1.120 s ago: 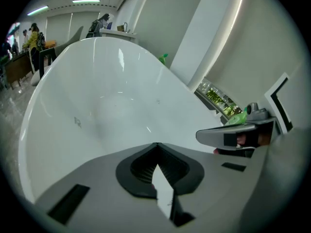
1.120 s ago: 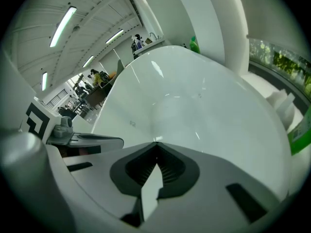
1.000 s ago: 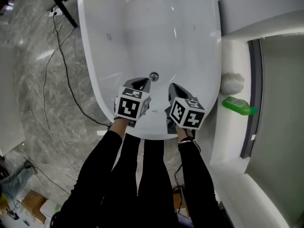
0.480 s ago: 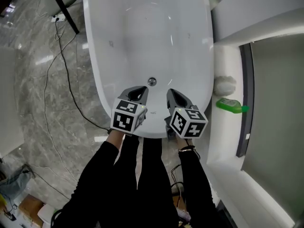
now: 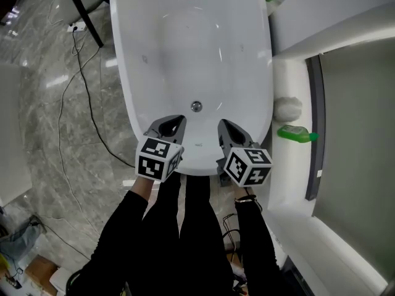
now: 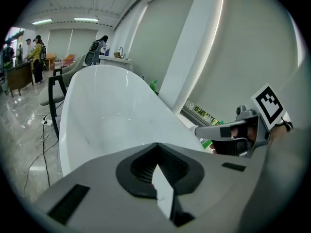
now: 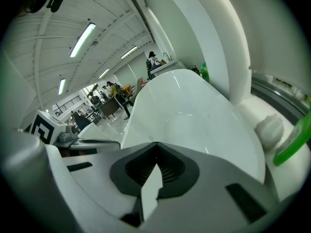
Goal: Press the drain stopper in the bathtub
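The drain stopper [image 5: 196, 106] lies untouched on the bathtub [image 5: 185, 36] floor. The left claw [image 5: 175, 121] and right claw [image 5: 223, 124], both closed and empty, are held at its 7 and 5 o'clock; the press is judged not yet made.

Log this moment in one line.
left gripper shut, empty | right gripper shut, empty | both over bathtub near end | drain stopper clear of both

Drain stopper [image 5: 196, 106] sits in the bathtub [image 5: 143, 73] floor, near the person's end. Left gripper [image 5: 173, 121] and right gripper [image 5: 224, 127] hang side by side over that end, with the stopper just beyond and between them. On the ledge [image 5: 289, 165] right of the tub, a bottle [image 5: 297, 134] lies flat, round lump [image 5: 287, 108] just behind it. Cable [image 5: 91, 113] on the floor [image 5: 43, 134], left of the tub.
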Motion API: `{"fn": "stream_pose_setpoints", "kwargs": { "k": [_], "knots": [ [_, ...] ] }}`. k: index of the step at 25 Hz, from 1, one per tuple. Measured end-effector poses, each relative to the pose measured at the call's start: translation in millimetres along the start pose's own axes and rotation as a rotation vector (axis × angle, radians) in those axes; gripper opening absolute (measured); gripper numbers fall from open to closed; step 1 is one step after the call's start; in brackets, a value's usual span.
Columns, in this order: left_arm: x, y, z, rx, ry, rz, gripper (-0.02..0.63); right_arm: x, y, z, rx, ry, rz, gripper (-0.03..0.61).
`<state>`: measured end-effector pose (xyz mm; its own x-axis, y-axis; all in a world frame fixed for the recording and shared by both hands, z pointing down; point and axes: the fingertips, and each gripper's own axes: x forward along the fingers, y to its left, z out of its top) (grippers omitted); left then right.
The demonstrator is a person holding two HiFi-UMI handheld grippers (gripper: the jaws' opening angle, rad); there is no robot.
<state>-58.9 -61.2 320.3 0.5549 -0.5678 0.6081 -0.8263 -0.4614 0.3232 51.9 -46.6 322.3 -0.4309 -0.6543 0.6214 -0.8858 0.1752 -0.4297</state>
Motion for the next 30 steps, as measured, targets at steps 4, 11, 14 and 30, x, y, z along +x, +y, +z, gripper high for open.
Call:
{"fn": "stream_pose_setpoints", "kwargs": {
  "k": [4, 11, 14, 30],
  "knots": [
    [-10, -5, 5, 0.013, -0.013, -0.001, 0.008, -9, 5, 0, -0.01, -0.006, 0.001, -0.002],
    [-25, -9, 7, 0.03, -0.021, 0.003, 0.008, -18, 13, -2, -0.028, -0.007, 0.009, -0.002],
    [-29, -9, 4, 0.028, -0.018, 0.005, 0.008, -19, 16, -2, -0.044, -0.006, 0.012, -0.002],
    [-34, -9, -3, 0.022, -0.018, 0.014, 0.008, -19, 17, -22, -0.074, 0.03, 0.025, -0.002]
  ]
}}
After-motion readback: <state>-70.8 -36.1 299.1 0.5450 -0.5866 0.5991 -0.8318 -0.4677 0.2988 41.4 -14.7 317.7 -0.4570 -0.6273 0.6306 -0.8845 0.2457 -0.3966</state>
